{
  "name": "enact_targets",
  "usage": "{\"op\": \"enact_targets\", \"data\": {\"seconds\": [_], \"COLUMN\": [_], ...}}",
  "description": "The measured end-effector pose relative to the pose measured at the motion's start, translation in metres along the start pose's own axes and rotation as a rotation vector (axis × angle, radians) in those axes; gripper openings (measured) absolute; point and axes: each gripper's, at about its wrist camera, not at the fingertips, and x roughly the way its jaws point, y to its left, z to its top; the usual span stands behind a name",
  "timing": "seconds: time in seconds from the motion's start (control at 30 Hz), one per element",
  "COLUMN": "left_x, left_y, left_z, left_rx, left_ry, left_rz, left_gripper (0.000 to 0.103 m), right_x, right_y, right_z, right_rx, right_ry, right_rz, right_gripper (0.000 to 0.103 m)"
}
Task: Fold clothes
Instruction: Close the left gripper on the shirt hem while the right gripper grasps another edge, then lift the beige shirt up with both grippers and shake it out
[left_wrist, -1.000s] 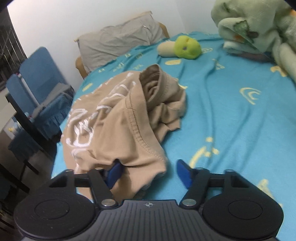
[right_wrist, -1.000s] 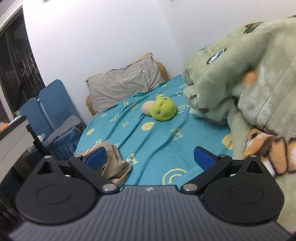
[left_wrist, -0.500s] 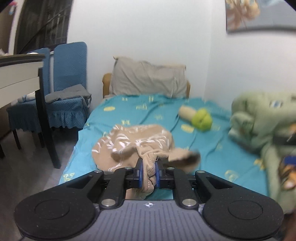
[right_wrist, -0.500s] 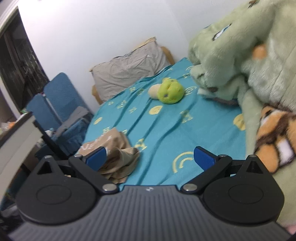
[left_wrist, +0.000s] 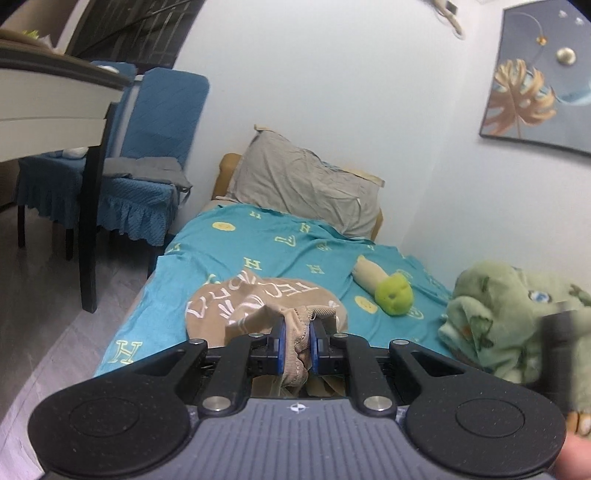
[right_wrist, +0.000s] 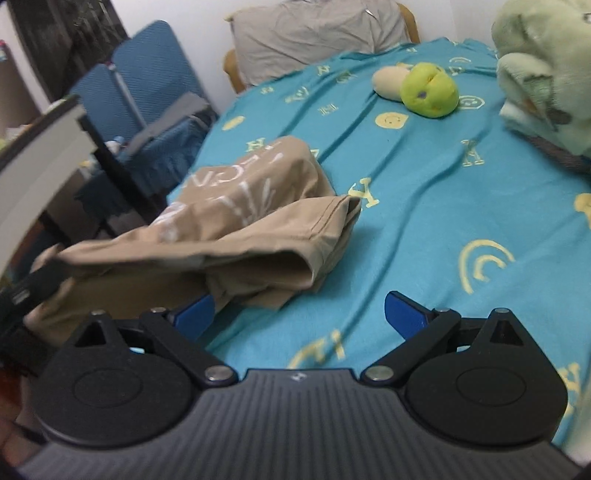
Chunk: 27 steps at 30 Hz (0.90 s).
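Note:
A tan shirt with white lettering (left_wrist: 258, 299) lies crumpled near the left edge of the bed. My left gripper (left_wrist: 294, 345) is shut on a bunched edge of the shirt and holds it lifted off the sheet. In the right wrist view the shirt (right_wrist: 236, 225) stretches from the bed toward the left, where the left gripper shows as a dark blur. My right gripper (right_wrist: 299, 317) is open and empty, low over the sheet, with its left finger by the shirt's sleeve end.
The bed has a teal sheet (right_wrist: 424, 184) with yellow prints. A green plush toy (right_wrist: 428, 90) lies mid-bed, a grey pillow (left_wrist: 303, 184) at the head, a green fleece blanket (left_wrist: 517, 317) on the right. Blue chairs (left_wrist: 122, 177) and a white table (left_wrist: 48, 92) stand left of the bed.
My left gripper closed on the shirt edge and lifted it back toward me. My right gripper tilted down and came closer to the shirt, staying open.

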Motion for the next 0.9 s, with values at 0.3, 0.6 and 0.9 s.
{"op": "enact_targets", "data": {"seconds": [0.3, 0.6, 0.9], "left_x": [0.019, 0.031, 0.037], "left_y": [0.022, 0.017, -0.012], "left_z": [-0.002, -0.019, -0.035], "left_rx": [-0.075, 0.009, 0.176], "left_ry": [0.060, 0.159, 0.239], "left_rz": [0.020, 0.104, 0.187], "left_gripper": [0.014, 0.019, 0.061], "right_x": [0.032, -0.010, -0.031], "right_y": [-0.033, -0.025, -0.026], "right_z": [0.006, 0.018, 0.026], "right_rx": [0.076, 0.070, 0.148], "right_ry": [-0.167, -0.314, -0.342], "right_rz": [-0.094, 0.089, 0.155], "right_gripper": [0.030, 0.006, 0.006]}}
